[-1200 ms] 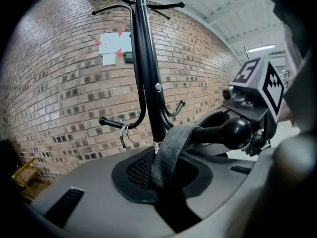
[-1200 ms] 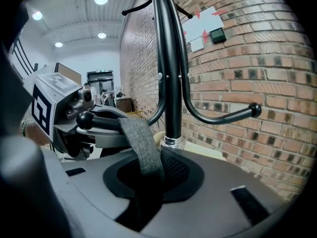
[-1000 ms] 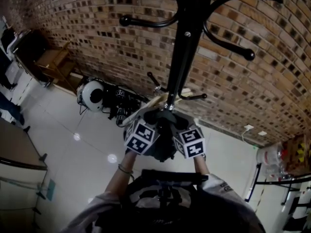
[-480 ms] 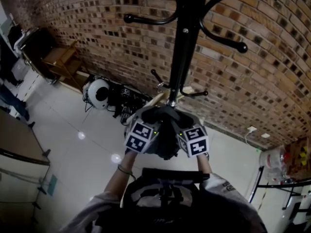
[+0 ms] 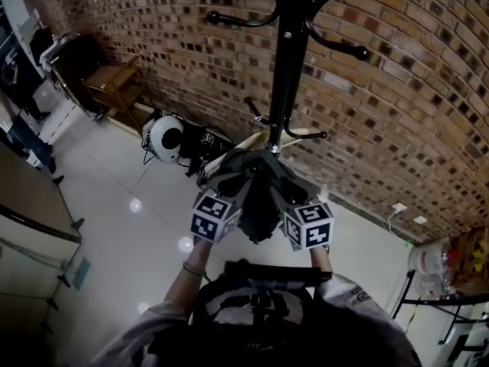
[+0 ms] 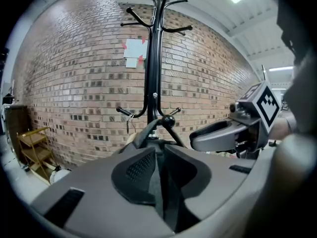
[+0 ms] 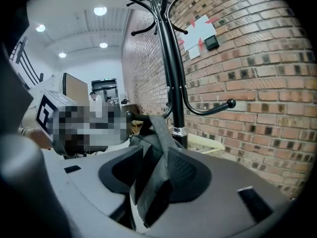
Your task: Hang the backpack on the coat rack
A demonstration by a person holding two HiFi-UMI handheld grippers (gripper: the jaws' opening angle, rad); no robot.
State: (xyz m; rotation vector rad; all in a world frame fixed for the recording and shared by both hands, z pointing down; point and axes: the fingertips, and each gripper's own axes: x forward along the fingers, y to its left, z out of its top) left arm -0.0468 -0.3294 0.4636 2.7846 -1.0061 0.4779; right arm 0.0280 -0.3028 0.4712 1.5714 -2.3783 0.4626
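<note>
The black coat rack (image 5: 284, 60) stands against the brick wall, with its lower hooks just above the dark backpack (image 5: 256, 193). I hold the backpack up between both grippers, close to the pole. In the left gripper view a strap loop runs up over a round-tipped lower hook (image 6: 168, 120). My left gripper (image 6: 159, 182) is closing, its pads tight on a dark strap (image 6: 159, 197). My right gripper (image 7: 148, 182) stands wide with its jaws closing. A grey strap (image 7: 157, 148) lies between its pads, with a gap on the left side.
A white round helmet-like object (image 5: 166, 138) and dark gear lie on the floor by the wall at the left. A wooden shelf (image 5: 114, 82) stands further left. A pale board (image 5: 256, 140) leans behind the rack's foot. A large water bottle (image 5: 428, 254) stands at the right.
The two grippers have drawn slightly apart and back from the pole. More of the backpack's top shows between them, up by the lower hooks.
</note>
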